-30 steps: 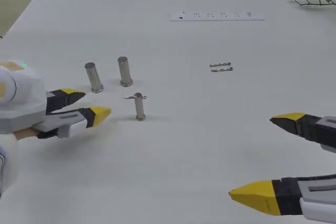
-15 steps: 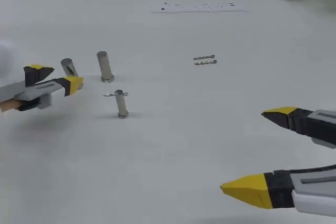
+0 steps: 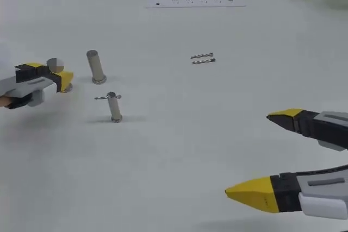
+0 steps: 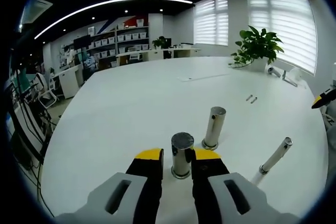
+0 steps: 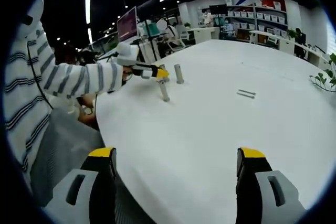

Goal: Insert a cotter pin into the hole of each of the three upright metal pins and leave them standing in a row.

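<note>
Steel-grey metal pin (image 4: 182, 161) upright on white tabletop (image 4: 131, 103), flanked closely by both jaws of left hand-held gripper (image 4: 178, 154); cannot tell whether clamped or merely around it. Right hand-held gripper (image 3: 249, 154) spread wide, well apart from it.

Front metal pin (image 3: 113, 107): upright, cotter pin (image 3: 102, 98) through top.
Other metal pins (image 3: 95, 67): two, upright, bare, just behind it.
Loose cotter pins (image 3: 202, 58): paired, flat, well right of it.

surface: white table (image 3: 190, 150) | standing: three upright metal pins (image 3: 96, 67) | lying: two loose cotter pins (image 3: 202, 58) | far side: power strip (image 3: 194, 2)
</note>
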